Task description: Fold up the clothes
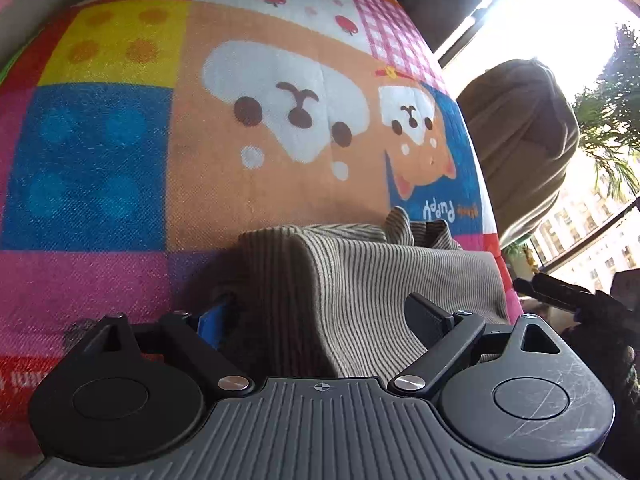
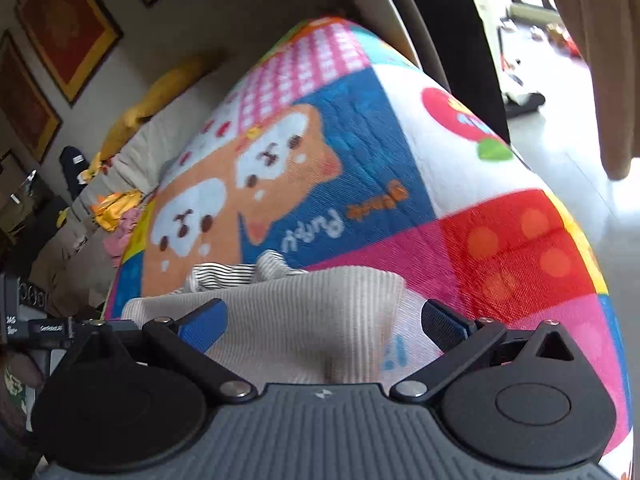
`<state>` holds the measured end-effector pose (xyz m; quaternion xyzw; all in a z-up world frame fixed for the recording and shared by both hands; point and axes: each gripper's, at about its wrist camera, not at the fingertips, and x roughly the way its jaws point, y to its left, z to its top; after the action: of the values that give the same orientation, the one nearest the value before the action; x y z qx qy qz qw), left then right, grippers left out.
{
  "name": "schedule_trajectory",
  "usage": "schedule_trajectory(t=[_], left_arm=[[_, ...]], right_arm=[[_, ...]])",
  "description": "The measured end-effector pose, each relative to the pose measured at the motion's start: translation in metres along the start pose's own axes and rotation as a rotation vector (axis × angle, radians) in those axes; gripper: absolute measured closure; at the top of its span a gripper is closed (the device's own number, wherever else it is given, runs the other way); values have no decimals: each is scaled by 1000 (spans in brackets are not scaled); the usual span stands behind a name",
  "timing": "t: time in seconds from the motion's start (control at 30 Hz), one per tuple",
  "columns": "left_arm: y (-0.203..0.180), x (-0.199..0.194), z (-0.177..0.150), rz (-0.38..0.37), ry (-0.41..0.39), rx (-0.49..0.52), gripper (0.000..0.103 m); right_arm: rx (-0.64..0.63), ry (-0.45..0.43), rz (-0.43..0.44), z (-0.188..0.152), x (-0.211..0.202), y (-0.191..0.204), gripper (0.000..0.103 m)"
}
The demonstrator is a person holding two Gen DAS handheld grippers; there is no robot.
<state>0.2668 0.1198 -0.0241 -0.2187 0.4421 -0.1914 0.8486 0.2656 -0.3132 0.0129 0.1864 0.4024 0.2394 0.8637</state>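
Left wrist view: the left gripper (image 1: 324, 312) is seen with its jaws spread wide; a raised fold of the striped garment (image 1: 360, 280) stands between the fingers, the blue-padded finger (image 1: 212, 320) at 9 o'clock partly hidden by cloth, so a grip cannot be confirmed and none appears closed. The garment lies on the patchwork blanket (image 1: 120, 160), bunched at the 6 o'clock edge of the view, with a crumpled end toward 1 o'clock near the puppy print. A taupe cushion (image 1: 524, 140) is noted at 3 o'clock beyond the blanket. Right wrist view: the right gripper (image 2: 324, 324) is likewise spread wide, straddling the garment's nearer corner (image 2: 304, 320) without pinching it; the picture is somewhat blurred. A doubled-over panel is visible, with a rumpled striped part (image 2: 228, 272) at 11 o'clock. Judgement: the garment is at least partly folded, probably, but loose ends are not squared; smoothing and a further fold appear outstanding.
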Motion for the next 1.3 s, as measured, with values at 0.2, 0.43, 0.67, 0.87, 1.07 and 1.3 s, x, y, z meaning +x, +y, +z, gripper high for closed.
schedule_trajectory(t=[0.2, 0.43, 0.67, 0.87, 1.07, 1.3], left_arm=[[9, 20, 8, -167, -19, -101, 4], [-9, 4, -12, -376, -5, 22, 21], [-51, -70, -79, -535, 29, 251, 16], [-83, -94, -143, -96, -33, 557, 8], [-137, -67, -167, 297, -190, 893, 4], [-87, -25, -73, 350, -185, 468, 5]], right_arm=[[185, 71, 210, 13, 48, -25, 0], [86, 103, 303, -1, 27, -4, 4], [-13, 82, 261, -61, -55, 14, 9], [-142, 43, 96, -107, -110, 31, 8], [-236, -63, -82, -88, -99, 47, 0], [-300, -48, -123, -69, -55, 55, 0]])
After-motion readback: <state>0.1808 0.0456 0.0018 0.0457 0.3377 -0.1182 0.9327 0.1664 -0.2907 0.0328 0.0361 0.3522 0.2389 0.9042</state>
